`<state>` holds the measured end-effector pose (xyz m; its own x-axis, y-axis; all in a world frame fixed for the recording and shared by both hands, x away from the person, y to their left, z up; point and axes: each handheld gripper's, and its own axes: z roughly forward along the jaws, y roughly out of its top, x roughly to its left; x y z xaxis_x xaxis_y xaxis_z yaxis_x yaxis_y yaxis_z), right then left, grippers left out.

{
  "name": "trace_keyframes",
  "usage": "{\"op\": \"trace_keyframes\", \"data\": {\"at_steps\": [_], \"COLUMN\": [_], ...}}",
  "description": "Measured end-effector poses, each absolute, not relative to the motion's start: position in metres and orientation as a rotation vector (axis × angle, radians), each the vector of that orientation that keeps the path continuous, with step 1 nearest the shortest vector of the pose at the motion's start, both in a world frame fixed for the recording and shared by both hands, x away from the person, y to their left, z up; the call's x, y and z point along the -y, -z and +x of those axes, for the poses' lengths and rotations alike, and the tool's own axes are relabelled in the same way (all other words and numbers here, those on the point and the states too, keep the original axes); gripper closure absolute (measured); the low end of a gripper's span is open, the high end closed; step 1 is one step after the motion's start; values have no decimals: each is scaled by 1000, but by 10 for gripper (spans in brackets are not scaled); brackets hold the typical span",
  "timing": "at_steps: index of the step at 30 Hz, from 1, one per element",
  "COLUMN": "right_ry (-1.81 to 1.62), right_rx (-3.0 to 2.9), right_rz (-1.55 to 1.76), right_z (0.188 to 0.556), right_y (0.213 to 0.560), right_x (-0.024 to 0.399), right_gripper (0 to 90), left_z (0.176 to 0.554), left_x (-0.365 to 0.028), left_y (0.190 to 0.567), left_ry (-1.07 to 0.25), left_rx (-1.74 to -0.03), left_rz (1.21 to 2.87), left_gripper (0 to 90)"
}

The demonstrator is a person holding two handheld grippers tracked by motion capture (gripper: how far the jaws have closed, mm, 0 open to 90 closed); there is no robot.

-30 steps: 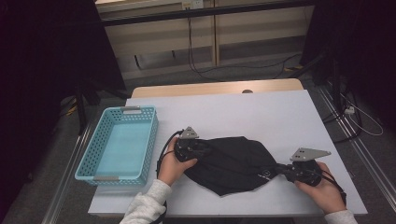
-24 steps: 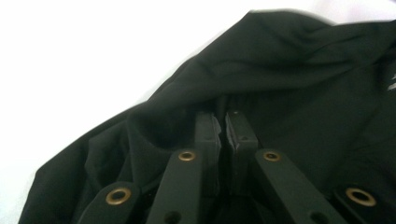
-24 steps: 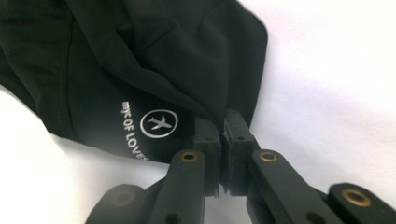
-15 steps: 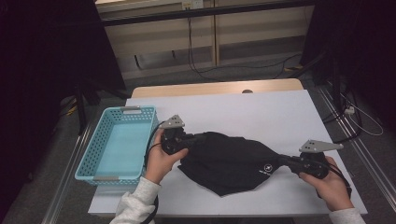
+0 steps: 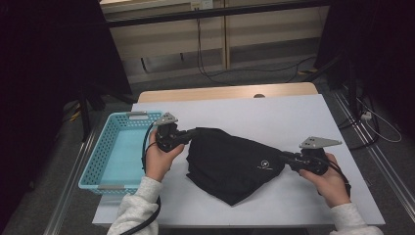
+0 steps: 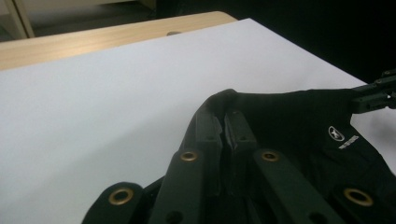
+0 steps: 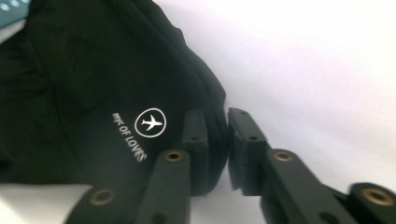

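Note:
A black garment [image 5: 230,164] with a small white aeroplane logo [image 7: 149,122] lies stretched across the white table [image 5: 274,117]. My left gripper [image 5: 193,132] is shut on a fold of its left edge [image 6: 224,128] and holds that edge off the table. My right gripper [image 5: 284,155] is at the garment's right corner. Its jaws have just been opening. The garment's hem [image 7: 212,116] lies between them against one jaw, with a slit of table showing before the other.
A light blue plastic basket [image 5: 129,116], nothing in it, stands at the table's left edge beside my left hand. The wooden table edge [image 5: 225,92] runs along the far side. Cables and dark stands are on the floor beyond.
My left hand has risen and moved left toward the basket with the garment's edge, drawing the cloth out. My right hand has shifted a little farther from me.

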<state>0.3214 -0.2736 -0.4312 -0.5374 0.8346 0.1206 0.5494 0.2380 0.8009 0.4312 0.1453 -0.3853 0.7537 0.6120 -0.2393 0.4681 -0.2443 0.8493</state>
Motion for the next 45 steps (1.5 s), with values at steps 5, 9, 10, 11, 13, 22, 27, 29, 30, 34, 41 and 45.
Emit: {"op": "trace_keyframes", "data": {"at_steps": [5,9,10,11,13,22,27,29,30,34,41,45], "right_ry": [-1164,-1192,-1188,-1182,-1164,-1244,-1308,-1316,-1317,-1319,-1293,-1291], "right_rx": [-2216,-2215,-2215,-2215,-2222,-2169,-2079,-2051,-2036,-2006,-1997,-1989], "right_rz": [1308,1328,1339,1355,1348,1318,1283,1262,1255,1233,1242,1253], "right_z": [325,330,331,332,334,330,333,338,341,353,364,367], "right_y": [443,447,448,450,451,434,405,393,387,369,365,367], "right_x": [270,266,265,264,263,268,278,280,281,282,281,281], "right_gripper": [752,731,725,726,781,869,870,870,870,871,870,870], "left_z": [433,433,433,433,433,435,441,444,446,451,456,456], "left_x": [-147,-146,-145,-145,-145,-151,-157,-157,-158,-158,-155,-154], "left_y": [391,391,391,390,390,385,376,372,371,363,353,351], "left_ry": [-164,-161,-161,-162,-162,-161,-170,-172,-169,-182,-198,-206], "left_rx": [-843,-839,-841,-841,-837,-845,-856,-861,-865,-867,-862,-860], "left_rz": [1901,1912,1911,1912,1916,1895,1872,1858,1849,1827,1802,1799], "left_gripper": [862,861,862,861,861,861,861,861,861,861,862,862]}}
